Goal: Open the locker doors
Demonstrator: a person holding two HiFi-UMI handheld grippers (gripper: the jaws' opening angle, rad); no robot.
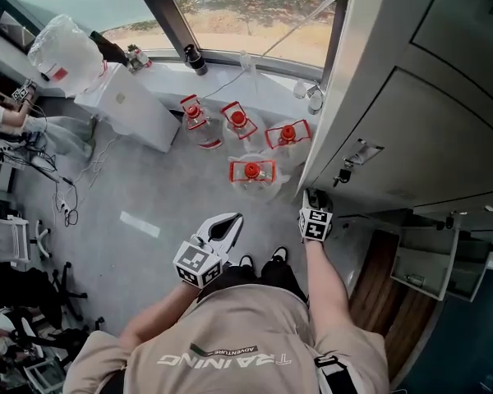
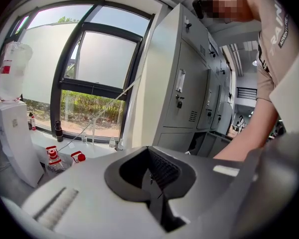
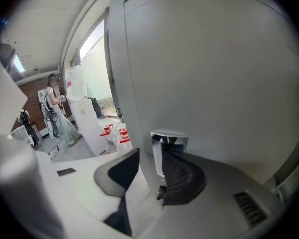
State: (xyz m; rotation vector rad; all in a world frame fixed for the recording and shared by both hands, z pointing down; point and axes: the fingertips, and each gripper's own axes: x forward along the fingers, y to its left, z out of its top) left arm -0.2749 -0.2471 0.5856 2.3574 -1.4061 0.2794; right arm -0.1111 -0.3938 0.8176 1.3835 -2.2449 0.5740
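Overhead first, from the head view: right gripper point(image 1: 311, 197) is hard against the near corner of the locker bank point(image 1: 394, 130), which lies straight ahead of its tips. Left gripper point(image 1: 230, 224) hangs off to its left, well apart from the steel. Red-capped bottles point(image 1: 252, 171) stand on the floor ahead of the left tool; I judge them clear of any door swing.

Left gripper view: jaws pressed together on nothing. Locker bank sits ahead and to the right of it, out of reach.

Right gripper view: jaws clenched across the free edge of the locker door point(image 3: 214, 83), one pad on each face. The chrome pull point(image 3: 168, 138) sits just above the right-hand pad. I can't tell whether the door is off its frame yet.

Step in hand, my read: swing this door out.
- Hold the clamp firm.
- Draw back along the hinge arc, not straight.
- Let the wrist turn with the panel so the edge doesn't slide from the pads.
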